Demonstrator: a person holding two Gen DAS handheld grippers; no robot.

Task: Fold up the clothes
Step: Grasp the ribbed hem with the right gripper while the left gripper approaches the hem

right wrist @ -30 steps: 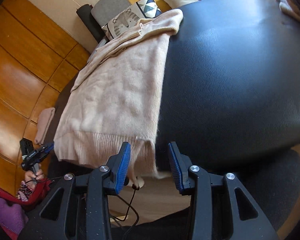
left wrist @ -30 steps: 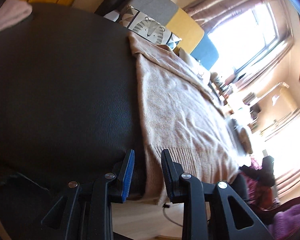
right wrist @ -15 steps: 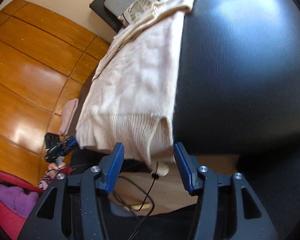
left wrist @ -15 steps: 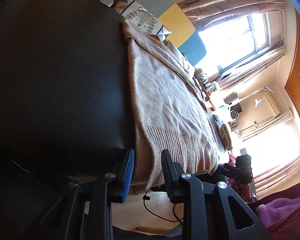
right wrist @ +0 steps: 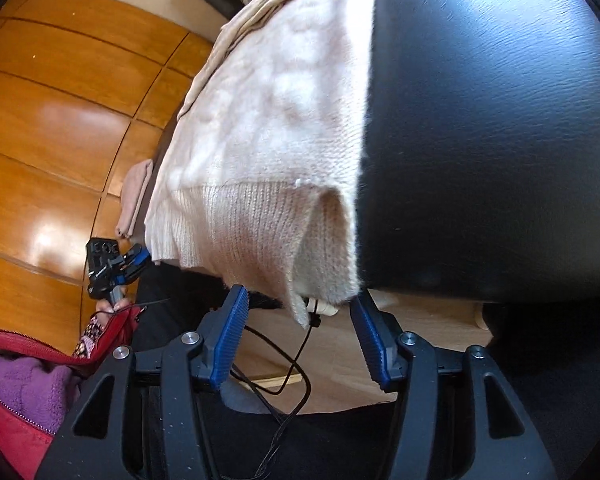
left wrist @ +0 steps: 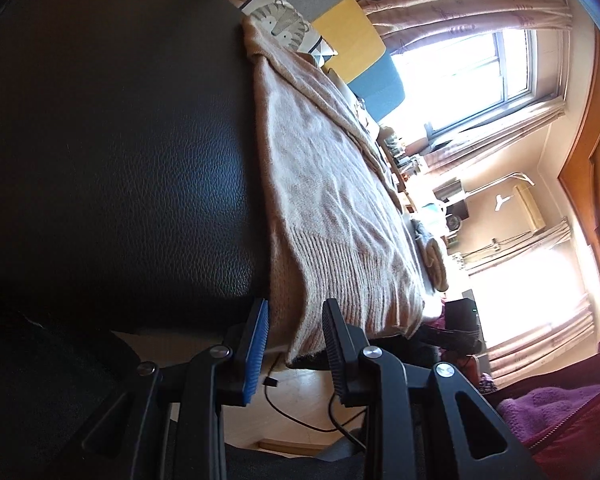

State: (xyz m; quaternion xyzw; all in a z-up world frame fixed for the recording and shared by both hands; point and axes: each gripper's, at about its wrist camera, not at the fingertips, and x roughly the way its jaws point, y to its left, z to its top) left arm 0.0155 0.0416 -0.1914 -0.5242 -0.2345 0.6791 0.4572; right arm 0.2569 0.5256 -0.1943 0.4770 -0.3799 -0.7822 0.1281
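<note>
Left wrist view, garment: a beige knit sweater (left wrist: 332, 200) was laid lengthwise on a black leather surface (left wrist: 120, 152), its ribbed hem hanging over the near edge.
Left wrist view, tongs: the left gripper (left wrist: 294, 344) was held at one hem corner with its jaws parted; the hem edge was seen between the pads, but no pinch could be made out.
Left wrist view, progress: the sweater appeared narrowed, with a sleeve seemingly laid along its far side; no crosswise fold was seen.

Right wrist view, garment: the same sweater (right wrist: 284, 128) was seen from the other side, its hem (right wrist: 260, 232) draped off the edge of the surface (right wrist: 500, 120).
Right wrist view, tongs: the right gripper (right wrist: 300, 336) was spread wide just below the other hem corner, with nothing clamped.
Right wrist view, other tool: the left gripper (right wrist: 116, 264) was visible near the far hem corner.
Right wrist view, remaining: both hem corners were judged still to be gripped, then carried toward the collar.
</note>
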